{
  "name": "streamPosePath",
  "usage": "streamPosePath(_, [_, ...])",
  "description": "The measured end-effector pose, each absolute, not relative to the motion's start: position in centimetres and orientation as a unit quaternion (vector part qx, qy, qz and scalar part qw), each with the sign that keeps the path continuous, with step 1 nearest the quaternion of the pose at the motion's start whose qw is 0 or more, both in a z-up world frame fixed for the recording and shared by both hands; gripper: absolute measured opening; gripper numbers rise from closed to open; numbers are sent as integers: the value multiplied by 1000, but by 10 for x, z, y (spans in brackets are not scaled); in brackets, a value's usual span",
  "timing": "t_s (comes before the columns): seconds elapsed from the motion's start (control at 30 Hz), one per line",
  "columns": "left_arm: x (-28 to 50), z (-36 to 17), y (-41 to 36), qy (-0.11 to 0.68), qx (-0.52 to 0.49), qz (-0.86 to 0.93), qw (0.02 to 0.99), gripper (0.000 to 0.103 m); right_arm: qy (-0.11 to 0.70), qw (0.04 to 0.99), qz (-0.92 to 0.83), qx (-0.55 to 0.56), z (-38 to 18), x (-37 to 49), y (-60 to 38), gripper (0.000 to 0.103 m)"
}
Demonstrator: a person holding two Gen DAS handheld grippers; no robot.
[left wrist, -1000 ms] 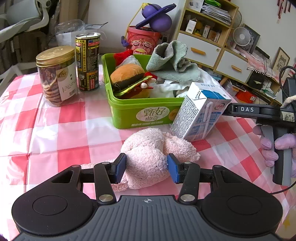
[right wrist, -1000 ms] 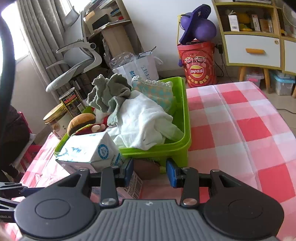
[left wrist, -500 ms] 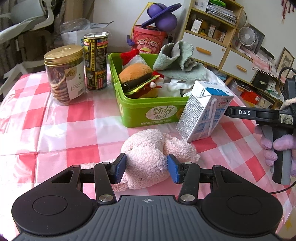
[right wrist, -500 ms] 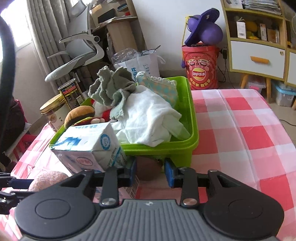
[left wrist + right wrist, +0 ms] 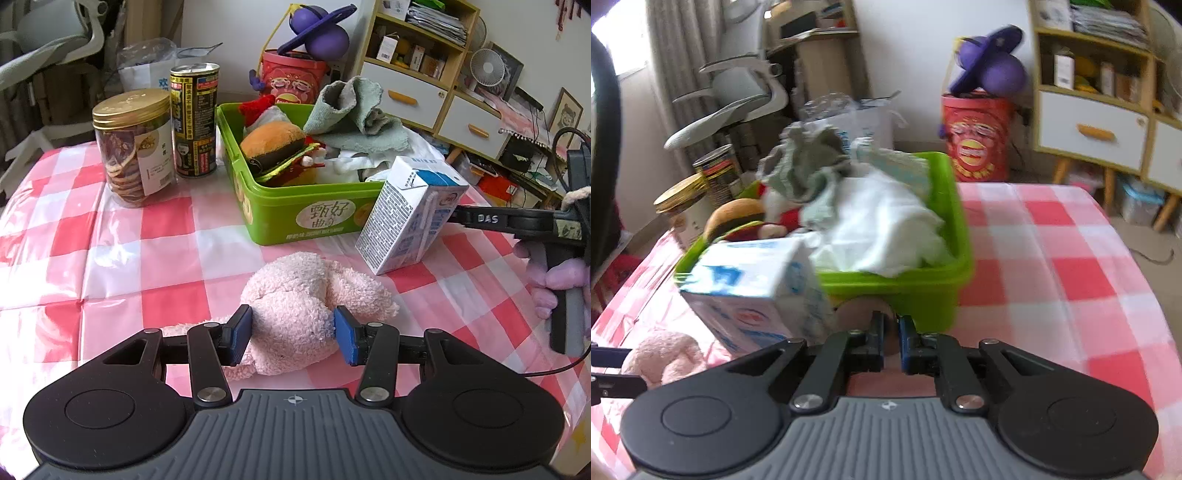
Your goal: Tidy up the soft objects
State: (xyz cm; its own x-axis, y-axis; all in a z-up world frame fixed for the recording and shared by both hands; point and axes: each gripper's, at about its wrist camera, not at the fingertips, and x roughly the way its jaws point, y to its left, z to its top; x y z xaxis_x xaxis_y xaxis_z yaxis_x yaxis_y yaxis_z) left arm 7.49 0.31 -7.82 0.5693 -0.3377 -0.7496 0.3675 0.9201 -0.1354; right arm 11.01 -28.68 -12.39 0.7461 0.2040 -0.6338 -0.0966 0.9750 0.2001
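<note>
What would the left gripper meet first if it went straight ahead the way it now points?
The left gripper already has the pink plush toy between its fingers, so it would push into that first. Beyond the toy lies the front wall of the green bin, though depth there is hard to judge.
</note>
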Motion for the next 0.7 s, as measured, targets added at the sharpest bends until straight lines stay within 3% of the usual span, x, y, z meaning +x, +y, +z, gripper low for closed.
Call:
streamPosePath(0.57, [55,-75,-10,423,53,-233,874,50,403,900,144,80,-108,45,-307,17])
streamPosePath(0.63, [48,-75,-10,416,64,-241,874,53,409,897,153,70,-108,38,-300,20])
streamPosePath(0.7, [43,-76,-10,407,72,-249,876,66,411,895,160,59,-110,32,-294,26])
